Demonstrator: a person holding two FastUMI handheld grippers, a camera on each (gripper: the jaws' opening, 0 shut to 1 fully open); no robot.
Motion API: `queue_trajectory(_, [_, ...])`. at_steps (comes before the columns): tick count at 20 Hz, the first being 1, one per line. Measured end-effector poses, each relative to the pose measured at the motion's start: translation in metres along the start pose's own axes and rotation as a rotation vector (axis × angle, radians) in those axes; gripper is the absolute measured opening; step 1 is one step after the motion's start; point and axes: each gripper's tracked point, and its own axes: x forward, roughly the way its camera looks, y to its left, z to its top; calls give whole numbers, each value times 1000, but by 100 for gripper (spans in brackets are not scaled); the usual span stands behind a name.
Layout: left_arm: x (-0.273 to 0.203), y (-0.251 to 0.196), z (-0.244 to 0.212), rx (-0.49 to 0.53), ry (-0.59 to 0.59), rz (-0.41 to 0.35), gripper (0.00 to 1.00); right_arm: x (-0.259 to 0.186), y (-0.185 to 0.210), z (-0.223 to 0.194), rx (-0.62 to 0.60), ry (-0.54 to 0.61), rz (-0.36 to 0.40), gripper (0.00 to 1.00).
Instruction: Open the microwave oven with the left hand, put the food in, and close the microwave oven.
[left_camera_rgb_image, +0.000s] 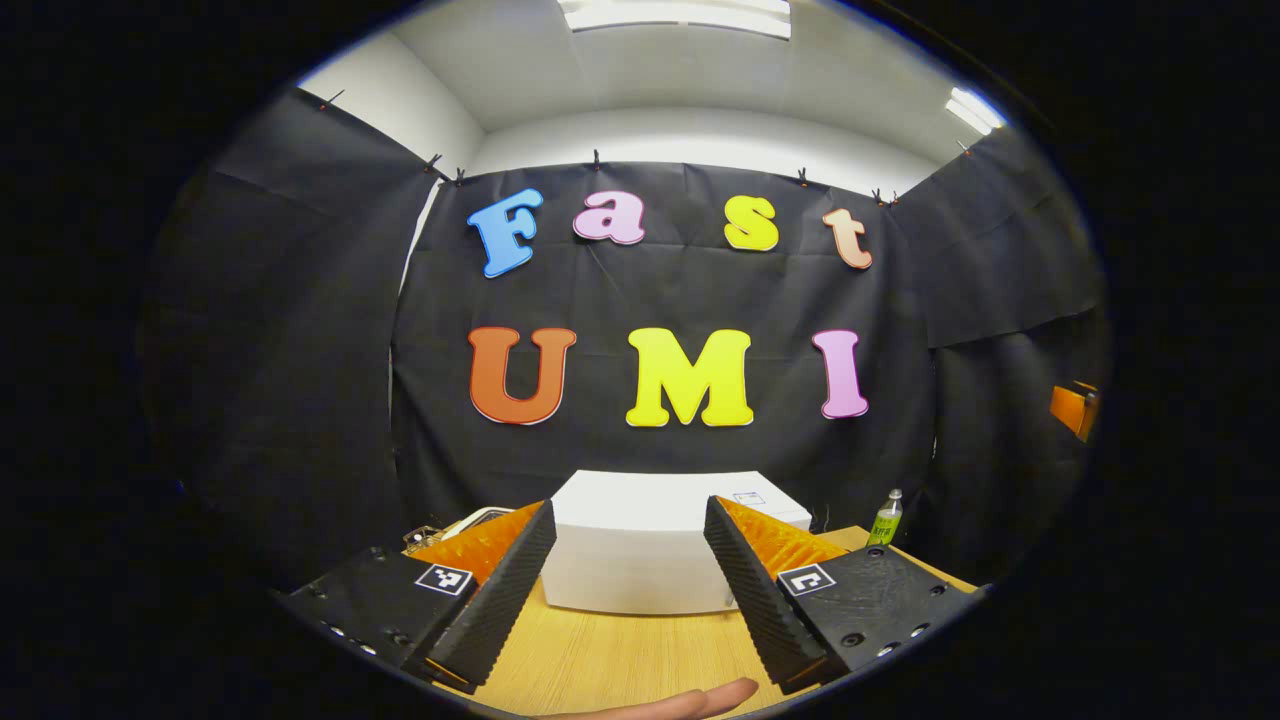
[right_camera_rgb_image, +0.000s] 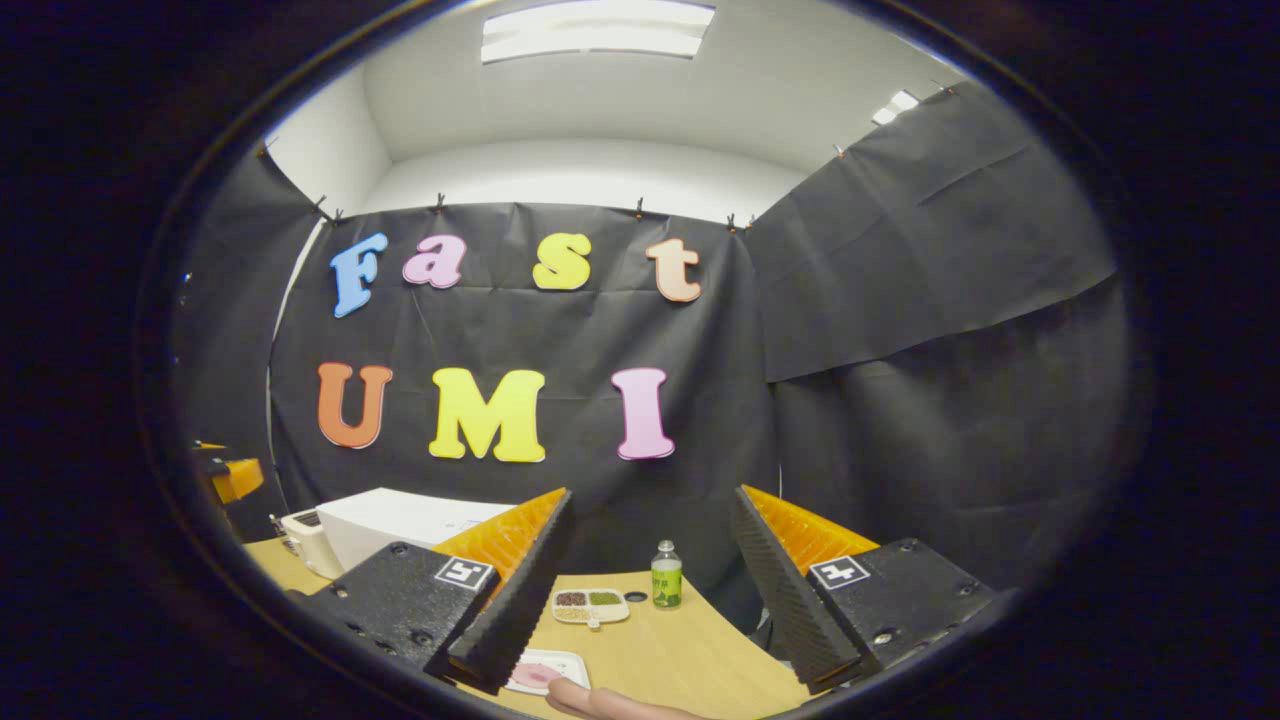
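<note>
The white microwave oven (left_camera_rgb_image: 640, 550) stands on the wooden table (left_camera_rgb_image: 620, 660), straight ahead of my left gripper (left_camera_rgb_image: 629, 505), which is open and empty above the table. In the right gripper view the microwave oven (right_camera_rgb_image: 390, 525) sits at the left. My right gripper (right_camera_rgb_image: 651, 495) is open too, holding nothing. A white plate with pink food (right_camera_rgb_image: 545, 672) lies on the table (right_camera_rgb_image: 680, 650) just below its left finger. Farther back lies a small divided dish (right_camera_rgb_image: 592, 604) with dark and green contents.
A green bottle (right_camera_rgb_image: 666, 576) stands behind the divided dish, to the right of the microwave (left_camera_rgb_image: 885, 518). A person's finger (left_camera_rgb_image: 690, 703) shows at the bottom edge. The other gripper's orange body (left_camera_rgb_image: 1075, 408) sits far right. Black cloth walls close the booth.
</note>
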Motion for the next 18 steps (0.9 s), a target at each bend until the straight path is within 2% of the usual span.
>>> queue_trajectory(5, [54,-36,-41,-16,52,-47,95,2,-3,-2,4,-17,11,92])
queue_trajectory(6, [64,-43,-52,-11,60,-56,95,3,-4,-4,2,-16,11,100])
queue_trajectory(11, [106,-90,-115,5,128,-119,95,5,-12,-10,-11,-27,14,100])
queue_trajectory(15, [137,-112,-162,5,162,-101,95,6,-15,-17,-29,-31,19,100])
queue_trajectory(18, [160,-136,-194,-12,187,-125,95,12,-19,-26,-19,-14,24,100])
